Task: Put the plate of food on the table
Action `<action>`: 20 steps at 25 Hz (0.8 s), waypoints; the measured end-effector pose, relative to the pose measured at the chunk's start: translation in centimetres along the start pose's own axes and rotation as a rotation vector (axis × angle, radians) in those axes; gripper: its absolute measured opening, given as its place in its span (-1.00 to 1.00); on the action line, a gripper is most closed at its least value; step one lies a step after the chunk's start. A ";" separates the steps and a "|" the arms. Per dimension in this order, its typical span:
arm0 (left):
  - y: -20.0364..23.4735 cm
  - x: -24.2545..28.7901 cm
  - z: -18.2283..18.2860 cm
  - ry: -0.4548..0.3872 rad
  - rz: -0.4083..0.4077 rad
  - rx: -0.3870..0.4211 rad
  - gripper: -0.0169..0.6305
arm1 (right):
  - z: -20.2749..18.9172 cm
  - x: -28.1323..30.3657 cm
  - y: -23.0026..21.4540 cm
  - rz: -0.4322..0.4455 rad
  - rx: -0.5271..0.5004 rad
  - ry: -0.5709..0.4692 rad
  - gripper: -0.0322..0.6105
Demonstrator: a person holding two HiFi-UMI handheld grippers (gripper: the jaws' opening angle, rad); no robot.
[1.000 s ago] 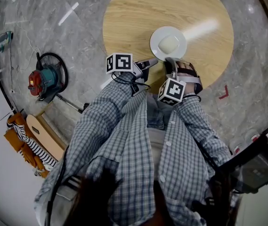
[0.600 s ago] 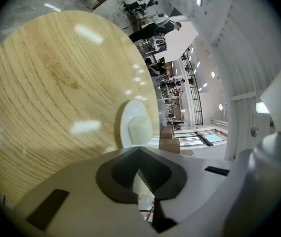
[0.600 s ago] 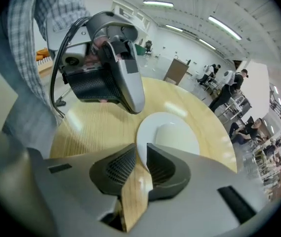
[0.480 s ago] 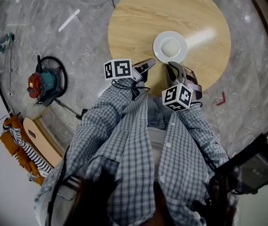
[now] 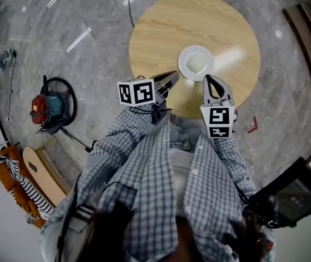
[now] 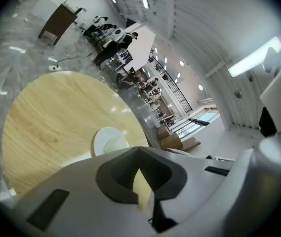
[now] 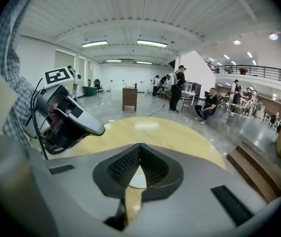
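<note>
The plate (image 5: 183, 64) of pale food (image 5: 197, 64) sits near the surface's (image 5: 160, 31) middle; the left hand-held gripper (image 5: 174, 76) and right hand-held gripper (image 5: 208, 78) hang clenched, empty, between it and the near edge; likely light, rigid, breakable, slick; opposite rim points suit 2 grips.

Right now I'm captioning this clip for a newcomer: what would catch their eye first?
The round wooden table on the grey marble floor stands out, with a white plate of food set on it near its middle. Just short of the plate, the left gripper and right gripper hover shut and empty. A red-and-teal tool lies on the floor at left.
</note>
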State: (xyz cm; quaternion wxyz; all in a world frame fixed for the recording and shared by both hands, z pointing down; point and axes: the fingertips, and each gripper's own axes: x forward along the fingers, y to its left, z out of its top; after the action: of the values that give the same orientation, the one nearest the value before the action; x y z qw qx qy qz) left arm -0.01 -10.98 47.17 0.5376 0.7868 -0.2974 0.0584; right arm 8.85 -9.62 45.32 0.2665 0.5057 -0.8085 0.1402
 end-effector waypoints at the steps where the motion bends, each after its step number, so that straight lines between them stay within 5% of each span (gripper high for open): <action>1: -0.5 -0.3 0.3 -0.001 0.004 0.040 -0.92 | 0.4 -0.5 -0.2 -0.010 0.024 -0.015 -0.88; 14: -7.0 -2.9 2.8 -0.035 -0.036 0.366 -0.92 | 3.8 -4.9 -2.8 -0.097 0.179 -0.164 -0.88; 20: -8.7 -2.7 2.7 -0.015 -0.042 0.522 -0.92 | 5.0 -6.4 -2.7 -0.109 0.159 -0.206 -0.88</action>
State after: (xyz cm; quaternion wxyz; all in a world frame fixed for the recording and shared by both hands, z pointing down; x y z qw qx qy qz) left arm 1.76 -10.17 37.90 0.3153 0.9053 -0.2598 0.1164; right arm 12.04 -8.59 37.47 0.1484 0.5802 -0.7892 0.1363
